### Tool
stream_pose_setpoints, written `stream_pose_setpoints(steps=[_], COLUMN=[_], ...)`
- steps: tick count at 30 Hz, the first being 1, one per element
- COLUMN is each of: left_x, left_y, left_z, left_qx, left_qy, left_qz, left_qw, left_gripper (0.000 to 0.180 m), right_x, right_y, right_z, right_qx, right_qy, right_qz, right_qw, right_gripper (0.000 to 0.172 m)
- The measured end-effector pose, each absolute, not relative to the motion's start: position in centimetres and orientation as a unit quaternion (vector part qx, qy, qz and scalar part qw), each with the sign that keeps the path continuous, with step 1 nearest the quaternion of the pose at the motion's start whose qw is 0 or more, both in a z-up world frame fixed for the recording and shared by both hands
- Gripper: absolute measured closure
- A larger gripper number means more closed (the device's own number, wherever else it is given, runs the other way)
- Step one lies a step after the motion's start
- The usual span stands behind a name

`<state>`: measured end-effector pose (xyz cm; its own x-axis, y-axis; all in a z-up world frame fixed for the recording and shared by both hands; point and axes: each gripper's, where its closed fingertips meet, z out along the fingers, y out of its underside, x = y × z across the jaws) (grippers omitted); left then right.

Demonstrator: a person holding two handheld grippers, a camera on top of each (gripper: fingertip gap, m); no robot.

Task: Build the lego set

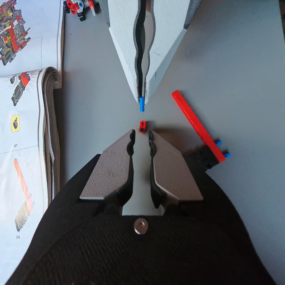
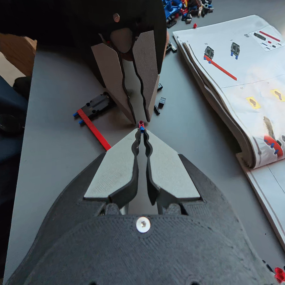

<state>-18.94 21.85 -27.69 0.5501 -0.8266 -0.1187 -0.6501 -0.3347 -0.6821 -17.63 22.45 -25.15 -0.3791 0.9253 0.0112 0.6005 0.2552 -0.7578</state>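
My left gripper (image 1: 142,131) is open. A small red connector piece (image 1: 142,126) stands on the grey table just past its fingertips, with a gap to each pad. My right gripper (image 2: 142,130) is shut on a small blue pin (image 2: 141,129), which sticks out of its tips towards the red connector (image 2: 140,123). In the left wrist view the right gripper (image 1: 142,100) comes in from the top with the blue pin (image 1: 141,104) pointing at the red connector, a short gap between them. In the right wrist view the left gripper (image 2: 141,121) stands open around the connector.
A long red beam (image 1: 199,126) joined to a black block (image 1: 202,155) by blue pins lies to the right. An open instruction booklet (image 1: 23,108) lies at the left. Small black parts (image 2: 160,103) and a pile of loose pieces (image 2: 188,9) lie farther off. The black block (image 1: 202,155) is about 7 centimetres from my left fingertips.
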Motion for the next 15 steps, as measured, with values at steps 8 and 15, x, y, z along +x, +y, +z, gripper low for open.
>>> stream_pose_setpoints(steps=[8, 15], left_x=[-18.3, -17.3], left_y=[22.3, 22.6], left_z=[-27.9, -27.9], left_qx=[-0.800, -0.792], left_qy=[0.467, 0.476], left_qz=[-0.130, -0.136], left_qw=[0.354, 0.359], left_gripper=[0.175, 0.175], right_x=[-18.1, -17.1], right_y=[22.0, 22.8], right_z=[-26.3, -26.2], right_qx=[-0.507, -0.500], right_qy=[-0.782, -0.807], right_qz=[0.289, 0.239], right_qw=[0.217, 0.205], right_gripper=[0.171, 0.171])
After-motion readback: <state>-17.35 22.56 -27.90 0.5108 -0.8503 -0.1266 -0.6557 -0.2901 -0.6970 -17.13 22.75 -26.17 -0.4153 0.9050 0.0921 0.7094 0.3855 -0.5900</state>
